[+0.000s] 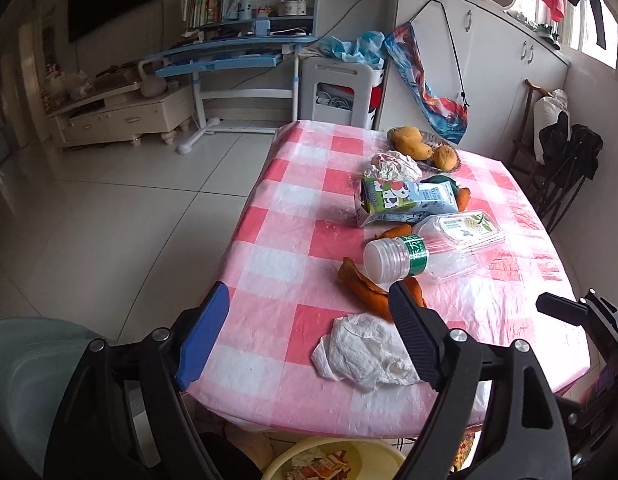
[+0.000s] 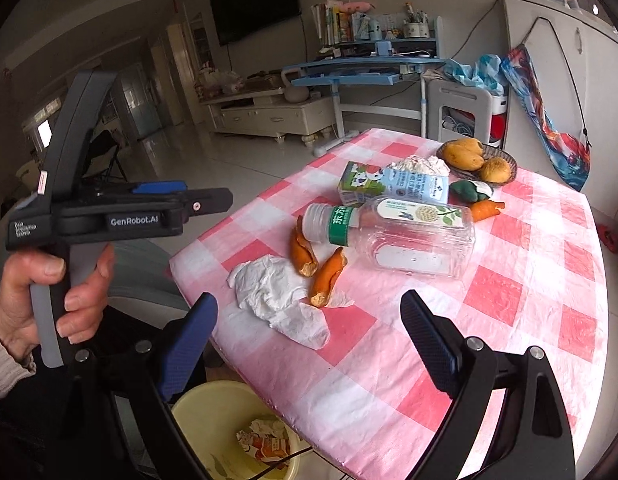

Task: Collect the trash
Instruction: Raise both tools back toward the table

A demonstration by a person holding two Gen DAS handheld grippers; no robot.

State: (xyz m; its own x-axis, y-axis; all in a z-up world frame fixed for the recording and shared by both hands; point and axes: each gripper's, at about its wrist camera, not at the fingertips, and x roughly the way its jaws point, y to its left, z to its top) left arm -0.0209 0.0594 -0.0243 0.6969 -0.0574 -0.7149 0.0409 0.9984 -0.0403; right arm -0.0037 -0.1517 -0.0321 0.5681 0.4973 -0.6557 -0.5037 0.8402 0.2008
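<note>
Down at the floor, a yellow bin (image 2: 205, 420) sits under the near table edge with a crumpled wrapper (image 2: 265, 442) inside. Just above it, the right gripper (image 2: 309, 324) hangs over the checked tablecloth (image 2: 509, 320), jaws spread wide, nothing between them. The left gripper (image 1: 305, 320) stands wide apart too, empty, poised over the table's near corner; in the right view a hand (image 2: 41, 296) grips its handle. Right in front lies a crumpled white tissue (image 2: 277, 296), touching two curled orange peels (image 2: 317, 268). Beyond them, a clear plastic bottle (image 2: 401, 236) lies on its side, cap toward the left edge. Behind it a milk carton (image 2: 393, 184) lies flat, with a wad of paper (image 2: 421, 166) and a carrot (image 2: 485, 210) near. Farthest back, a basket (image 2: 505, 160) holds mangoes (image 2: 465, 154).
</note>
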